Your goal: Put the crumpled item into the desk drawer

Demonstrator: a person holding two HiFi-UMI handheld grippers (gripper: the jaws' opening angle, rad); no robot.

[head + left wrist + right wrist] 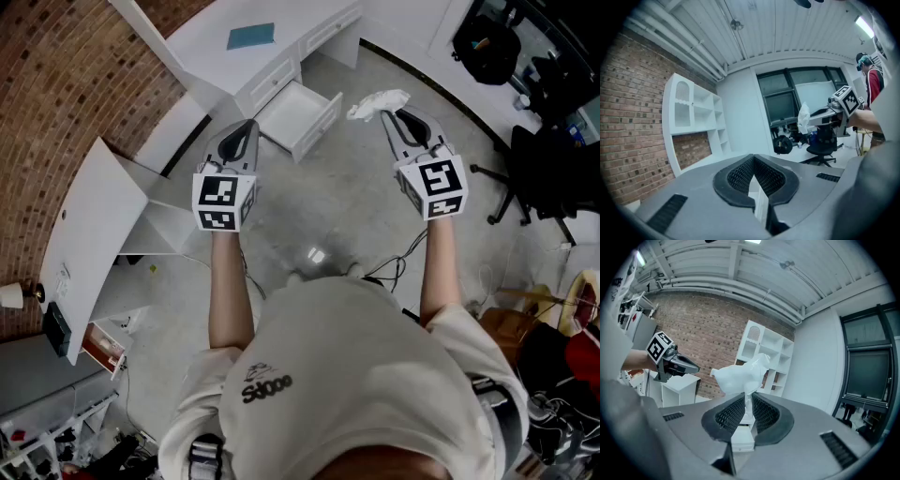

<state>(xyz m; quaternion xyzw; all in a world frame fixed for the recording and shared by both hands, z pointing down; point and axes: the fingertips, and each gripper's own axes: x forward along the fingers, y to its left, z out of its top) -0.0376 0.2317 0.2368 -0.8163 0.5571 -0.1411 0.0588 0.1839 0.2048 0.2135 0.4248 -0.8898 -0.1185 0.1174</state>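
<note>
Head view showed our right gripper (386, 114) pinching the wad (378, 103), with the open drawer (319, 120) at its nine o'clock. Our left gripper (249, 127) was pressed shut, empty. We judged it best to release only once the wad hung low over the drawer's hollow.

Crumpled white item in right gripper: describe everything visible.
The crumpled white item looks like thin paper or tissue, wadded into an irregular, creased lump. The right gripper pinches its narrow tail between its jaws, and the bulk sticks out past the tips. It hangs in the air beside the open white desk drawer, not in it.
</note>
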